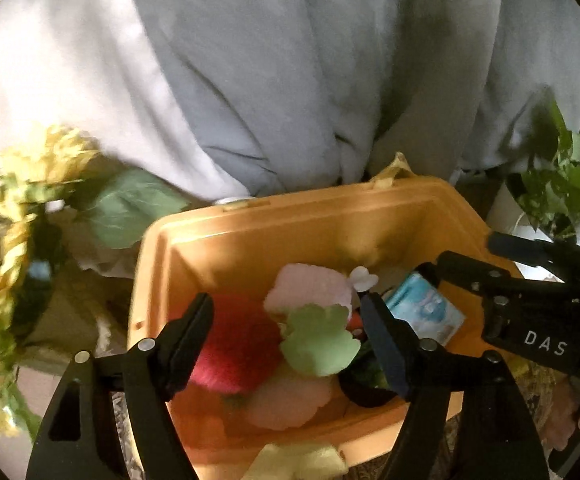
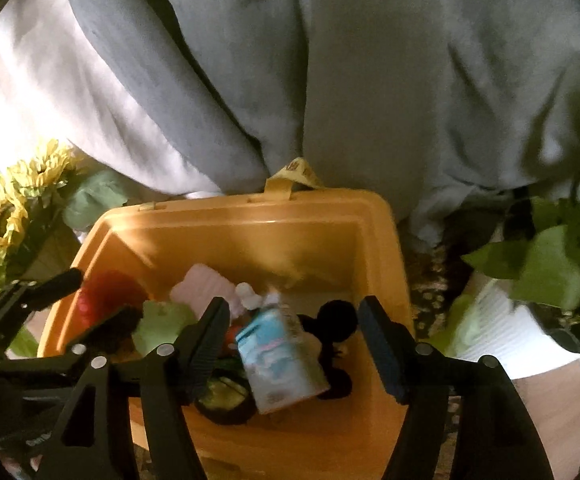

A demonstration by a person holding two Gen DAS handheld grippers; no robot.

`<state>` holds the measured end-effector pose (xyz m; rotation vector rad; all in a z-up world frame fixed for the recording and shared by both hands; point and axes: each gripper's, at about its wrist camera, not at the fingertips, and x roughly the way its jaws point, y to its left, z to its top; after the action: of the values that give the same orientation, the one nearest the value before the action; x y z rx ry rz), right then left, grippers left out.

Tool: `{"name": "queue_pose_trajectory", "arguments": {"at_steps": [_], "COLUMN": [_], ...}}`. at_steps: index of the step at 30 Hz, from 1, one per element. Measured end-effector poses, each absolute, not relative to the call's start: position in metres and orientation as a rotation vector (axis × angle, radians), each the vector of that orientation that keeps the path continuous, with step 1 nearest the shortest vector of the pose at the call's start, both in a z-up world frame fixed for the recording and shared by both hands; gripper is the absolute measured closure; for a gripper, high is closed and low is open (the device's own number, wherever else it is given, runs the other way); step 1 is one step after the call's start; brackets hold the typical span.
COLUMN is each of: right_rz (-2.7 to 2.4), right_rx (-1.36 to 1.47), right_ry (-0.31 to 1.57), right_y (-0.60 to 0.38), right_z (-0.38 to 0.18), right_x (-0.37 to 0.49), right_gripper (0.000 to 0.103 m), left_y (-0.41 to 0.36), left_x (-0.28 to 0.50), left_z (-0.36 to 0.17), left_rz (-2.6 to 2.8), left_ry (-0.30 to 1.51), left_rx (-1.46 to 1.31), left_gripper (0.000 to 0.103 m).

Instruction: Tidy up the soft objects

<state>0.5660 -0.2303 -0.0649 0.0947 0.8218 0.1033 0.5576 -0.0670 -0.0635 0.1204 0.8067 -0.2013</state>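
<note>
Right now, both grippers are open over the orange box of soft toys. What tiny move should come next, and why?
Probably lower the left gripper a little onto the green soft toy. That toy lies on top of the pile in the orange box, right between the open fingers, with nothing covering it. The right gripper is open too, above the light blue pack, so it could wait.
</note>
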Motion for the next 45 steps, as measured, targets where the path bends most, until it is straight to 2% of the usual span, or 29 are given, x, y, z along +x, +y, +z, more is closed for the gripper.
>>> {"name": "queue_pose_trajectory", "arguments": {"at_steps": [10, 16, 28, 45], "right_rz": [0.035, 0.01, -0.088, -0.141], "right_rx": [0.056, 0.044, 0.039, 0.045], "right_ry": [0.713, 0.647, 0.513, 0.407], "right_y": [-0.223, -0.211, -0.185, -0.156], "right_z": [-0.028, -0.003, 0.029, 0.037], "right_x": [0.509, 0.453, 0.34, 0.2], "right_gripper": [0.035, 0.021, 0.019, 0.019], "left_y": [-0.041, -0.025, -0.007, 0.006], "left_x": [0.492, 0.438, 0.344, 0.211], "left_z": [-0.022, 0.004, 0.03, 0.048], "left_rz": [-0.101, -0.071, -0.079, -0.138], "left_ry": [0.703, 0.634, 0.518, 0.404], "left_rx": [0.069, 0.042, 0.094, 0.091], "left_gripper": [0.013, 0.0, 0.0, 0.0]}}
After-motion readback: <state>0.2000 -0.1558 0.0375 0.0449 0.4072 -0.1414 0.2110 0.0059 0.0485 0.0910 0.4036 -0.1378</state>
